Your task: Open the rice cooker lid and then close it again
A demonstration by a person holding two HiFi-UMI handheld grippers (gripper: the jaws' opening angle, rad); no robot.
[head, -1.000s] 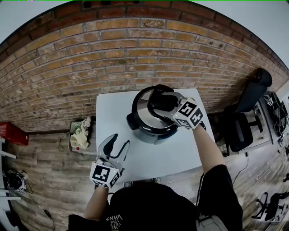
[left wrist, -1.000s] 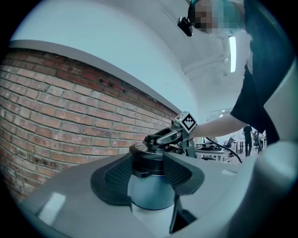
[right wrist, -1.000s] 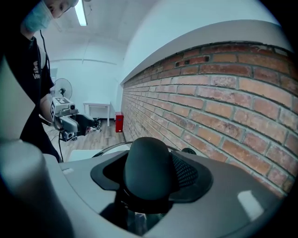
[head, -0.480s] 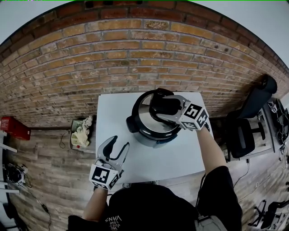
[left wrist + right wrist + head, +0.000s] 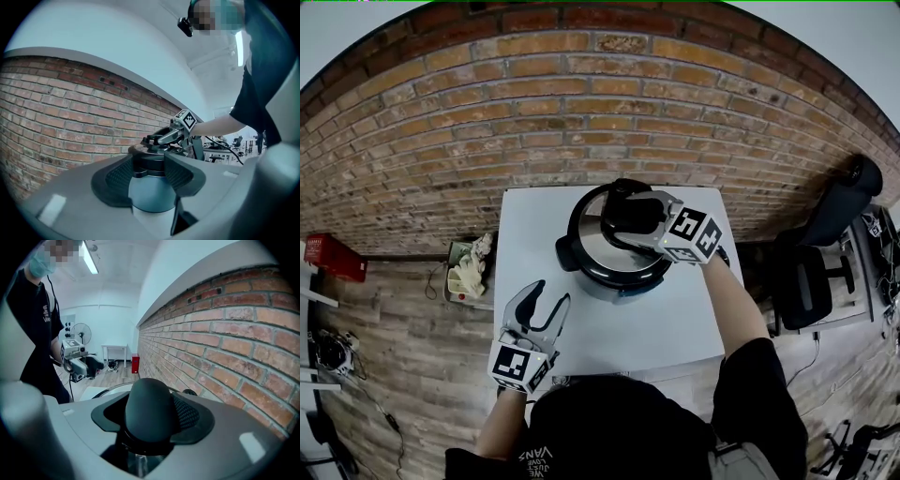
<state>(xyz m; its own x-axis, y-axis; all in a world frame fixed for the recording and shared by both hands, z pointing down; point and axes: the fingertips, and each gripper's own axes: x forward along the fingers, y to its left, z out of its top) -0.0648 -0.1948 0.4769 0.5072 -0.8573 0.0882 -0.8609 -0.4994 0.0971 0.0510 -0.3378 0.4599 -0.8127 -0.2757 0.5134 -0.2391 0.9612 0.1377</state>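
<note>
A pale blue rice cooker [image 5: 614,279] with a steel lid [image 5: 589,242] stands at the back of the white table [image 5: 530,225]. My right gripper [image 5: 625,215] reaches in from the right, its jaws closed round the lid's black knob [image 5: 149,406]. The knob fills the gap between both pads. The lid sits on the pot. My left gripper [image 5: 548,292] hovers over the table's front left part, well short of the cooker, open and holding nothing. Between its jaws the left gripper view shows the cooker [image 5: 151,201], with the right gripper [image 5: 164,138] on top of it.
A brick wall [image 5: 534,122] runs right behind the table. On the wooden floor to the left are a box of light-coloured things [image 5: 467,277] and a red box [image 5: 333,258]. Black office chairs [image 5: 797,272] stand to the right.
The right gripper has tilted a little on the knob, with its grip unchanged. The lid is still on the pot. The left gripper has hardly moved.
</note>
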